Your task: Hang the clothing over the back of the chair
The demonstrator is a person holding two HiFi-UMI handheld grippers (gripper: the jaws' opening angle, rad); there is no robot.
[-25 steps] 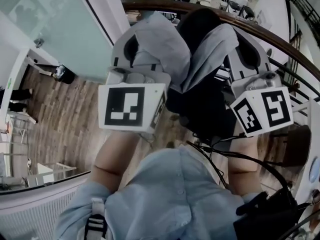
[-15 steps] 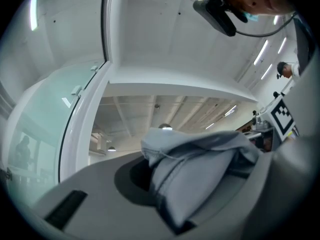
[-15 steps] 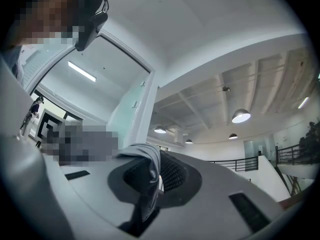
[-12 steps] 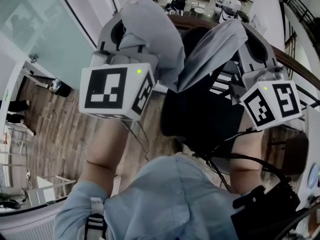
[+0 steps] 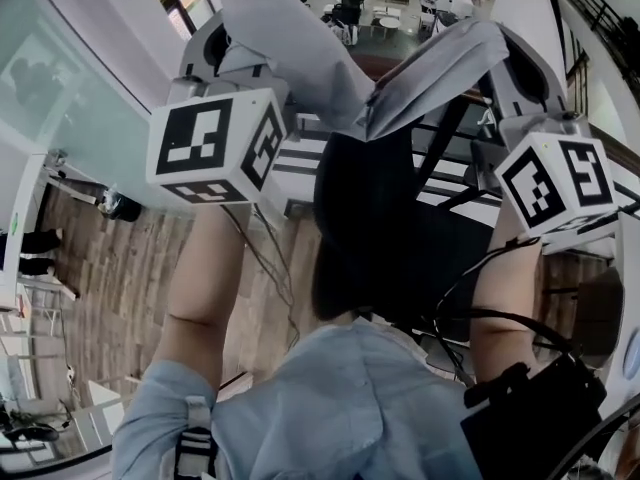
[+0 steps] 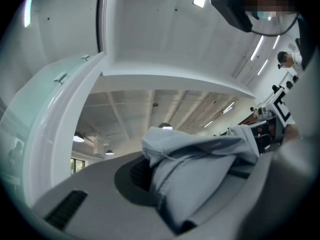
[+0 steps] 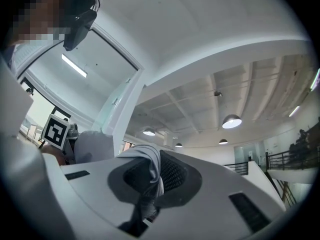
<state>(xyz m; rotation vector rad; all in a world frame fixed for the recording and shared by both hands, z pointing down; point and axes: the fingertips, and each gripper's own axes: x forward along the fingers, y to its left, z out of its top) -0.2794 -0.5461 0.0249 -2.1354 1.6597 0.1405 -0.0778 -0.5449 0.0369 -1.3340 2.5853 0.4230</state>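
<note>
A: Jaw status?
B: Both clenched. The left gripper is biting a bunched fold of the clothing, and the right gripper is pinching another edge of it.
A: Where's the garment?
B: Head view, 12 o'clock. Light grey, slung between both grippers, ends at 11 and 1. The black chair is below it at centre frame. Can't tell if the cloth touches the chair back.
</note>
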